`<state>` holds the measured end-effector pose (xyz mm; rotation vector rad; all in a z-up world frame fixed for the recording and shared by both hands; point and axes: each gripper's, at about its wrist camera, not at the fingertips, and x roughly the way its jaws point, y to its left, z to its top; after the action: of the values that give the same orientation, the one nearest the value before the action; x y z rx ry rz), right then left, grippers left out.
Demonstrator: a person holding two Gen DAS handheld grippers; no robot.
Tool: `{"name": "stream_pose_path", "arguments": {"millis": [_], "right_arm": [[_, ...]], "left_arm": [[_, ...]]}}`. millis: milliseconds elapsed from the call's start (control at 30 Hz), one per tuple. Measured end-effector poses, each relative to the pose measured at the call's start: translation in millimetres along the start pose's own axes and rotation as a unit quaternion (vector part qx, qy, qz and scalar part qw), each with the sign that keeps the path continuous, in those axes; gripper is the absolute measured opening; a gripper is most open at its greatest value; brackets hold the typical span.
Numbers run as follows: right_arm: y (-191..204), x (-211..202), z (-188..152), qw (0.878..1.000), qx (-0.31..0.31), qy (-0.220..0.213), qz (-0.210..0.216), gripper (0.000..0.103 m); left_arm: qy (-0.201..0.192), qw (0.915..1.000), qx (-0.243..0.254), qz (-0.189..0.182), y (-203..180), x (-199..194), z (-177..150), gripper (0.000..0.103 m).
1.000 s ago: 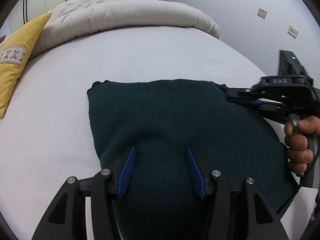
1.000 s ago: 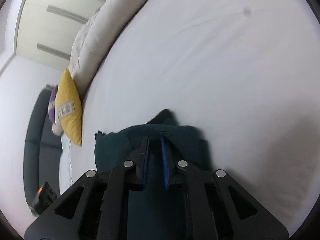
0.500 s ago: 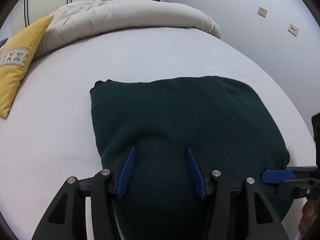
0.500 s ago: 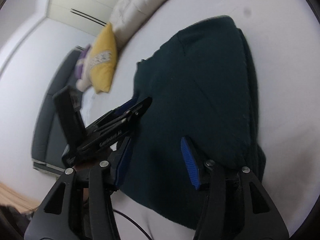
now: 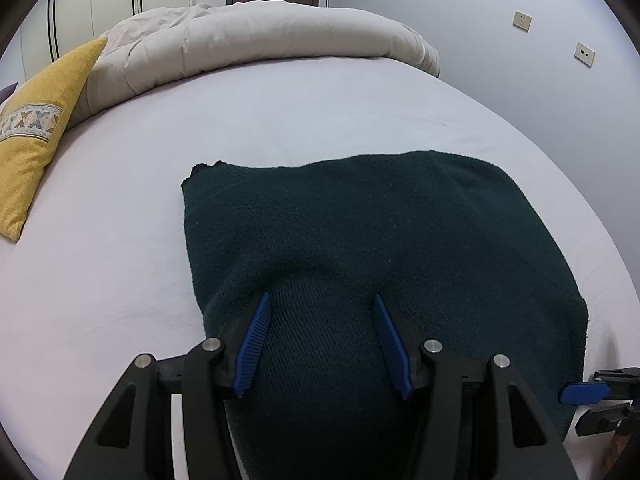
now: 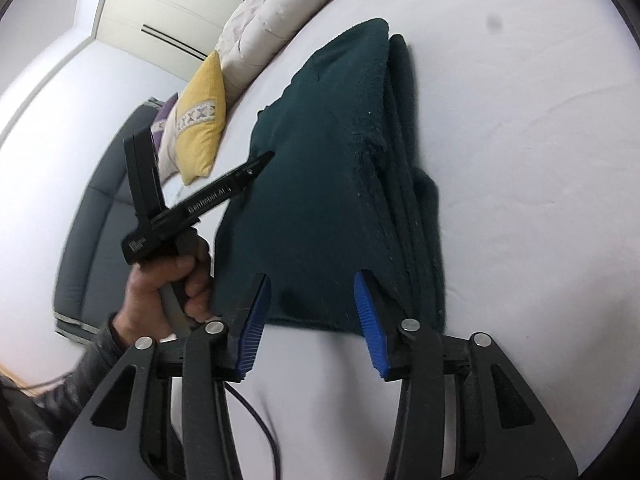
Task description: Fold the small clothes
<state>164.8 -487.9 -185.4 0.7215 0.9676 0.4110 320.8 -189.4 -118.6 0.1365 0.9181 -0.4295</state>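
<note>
Where both claws gape: folded garment [image 5: 384, 232], its near edge.

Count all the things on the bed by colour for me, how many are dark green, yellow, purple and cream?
Dark green: 1, the folded cloth.
Yellow: 1, the cushion.
Purple: 1, another cushion, partly hidden behind the yellow one.
Cream: 1, the rolled duvet.
Total: 4.
</note>
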Motion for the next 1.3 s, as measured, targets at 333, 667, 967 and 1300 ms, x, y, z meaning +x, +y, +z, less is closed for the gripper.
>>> {"name": "stream_pose_path", "arguments": {"millis": [333,667,967,1300], "right_arm": [[-6,2,-8,1.000,0.005,-0.025,0.007,0.039],[-15,-8,-14,0.999,0.014,-0.030,0.009,0.039],[-11,-33,-24,0.999,0.019,-0.019,-0.035,0.043],[37,-33,44,0.999,-0.021,-0.035,-0.027,0.052]], "left_arm": [[0.002,0.9871,-0.111,-0.116,39,-43,0,0.047],[0.030,0.9474,-0.186,-0.259,41,-34,-57,0.025],[0.047,0.9434,-0.176,-0.277,49,-50,-74,0.027],[0.007,0.9201,-0.209,-0.331,53,-39,-23,0.064]]}}
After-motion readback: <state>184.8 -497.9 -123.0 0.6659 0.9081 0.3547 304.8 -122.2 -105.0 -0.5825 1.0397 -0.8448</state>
